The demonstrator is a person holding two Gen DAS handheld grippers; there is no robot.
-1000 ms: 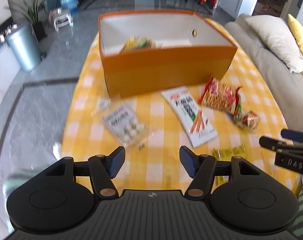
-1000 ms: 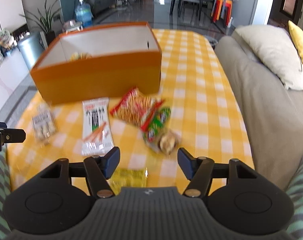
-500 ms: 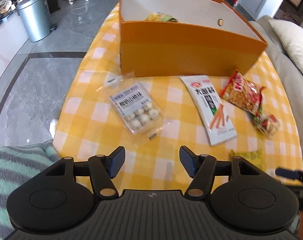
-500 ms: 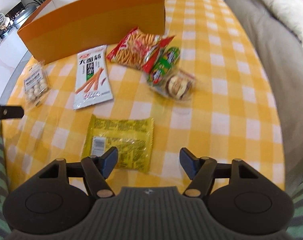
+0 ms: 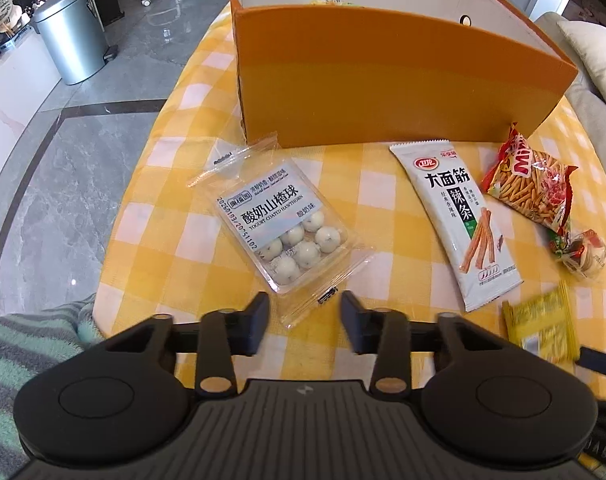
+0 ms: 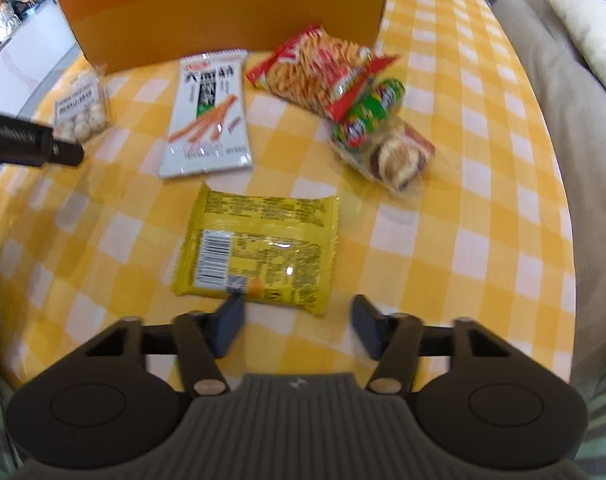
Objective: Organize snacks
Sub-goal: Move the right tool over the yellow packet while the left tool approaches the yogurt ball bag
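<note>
Nearest, the left gripper (image 5: 303, 312) points steeply down over the near seam of the clear pack (image 5: 289, 234) of white hawthorn balls. Its jaws have just been closing; they stand part open, the seam between them, the pads not yet pressing on it. The right gripper (image 6: 297, 322) hangs likewise over the near edge of the yellow packet (image 6: 259, 250), which lies flat with its barcode side up. Its jaws have also just been closing; they stand part open, the left pad over the packet's edge, and no grip shows.

Farther out on the checked counter (image 6: 443, 248) lie the white stick pack (image 5: 459, 224), the red noodle bag (image 5: 531, 184) and a small clear-wrapped cake (image 6: 391, 156), the bag overlapping the cake's wrapper. Behind them stands the orange box (image 5: 383, 76), open-topped, with a snack barely visible over its near wall. All five loose snacks are outside it, so the sorting is judged to be at an early stage.

Risks, as judged: both targets are thin, flat film. Jaws that shut too high would close on nothing; jaws that catch only the seam may let the pack swing or slip during the lift. The box's near wall is tall, so a low carry could strike it. The grippers work close together and could collide.
</note>
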